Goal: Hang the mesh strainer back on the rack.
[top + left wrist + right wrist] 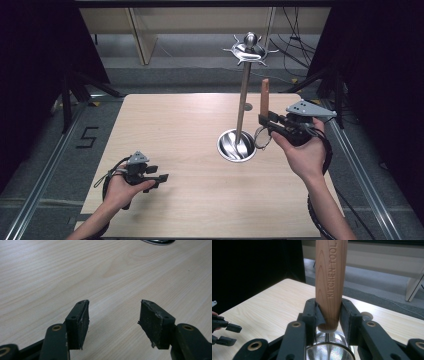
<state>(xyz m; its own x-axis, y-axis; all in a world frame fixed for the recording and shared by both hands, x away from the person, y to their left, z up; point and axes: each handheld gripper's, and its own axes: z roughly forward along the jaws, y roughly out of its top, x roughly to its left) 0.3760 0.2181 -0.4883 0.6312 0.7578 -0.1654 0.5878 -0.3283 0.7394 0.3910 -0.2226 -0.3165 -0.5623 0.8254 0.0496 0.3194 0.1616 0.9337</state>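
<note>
- Two hands come in from the bottom of the high view, each holding a gripper over a pale wooden counter (190,200).
- At lower left of that view, the left hand (121,190) sits low on the counter, forearm angling in from the bottom edge, its left gripper (161,177) pointing toward the right of the frame.
- The left gripper view shows its fingers (79,322) spread wide with bare wood grain between them and nothing held; they hang just above the counter surface.
- At right of centre in the high view, the right hand (302,152) is raised off the counter with the wrist bent upward; the right gripper (265,120) points to the left of the frame.
- Its fingers (352,315) are closed on a wooden handle (330,282) stamped "KITCHEN TOOL", which stands upright between them in the right gripper view.
- Below the handle hangs a small metal strainer (328,347); in the high view its wire ring (262,137) shows just under the gripper.
- A metal stand (243,95) rises from a round steel base (236,146) in the centre right of the counter, just left of the strainer, with a hooked crown (248,50) at its top.
- The left gripper also shows at the left edge of the right gripper view, well apart from the stand.
</note>
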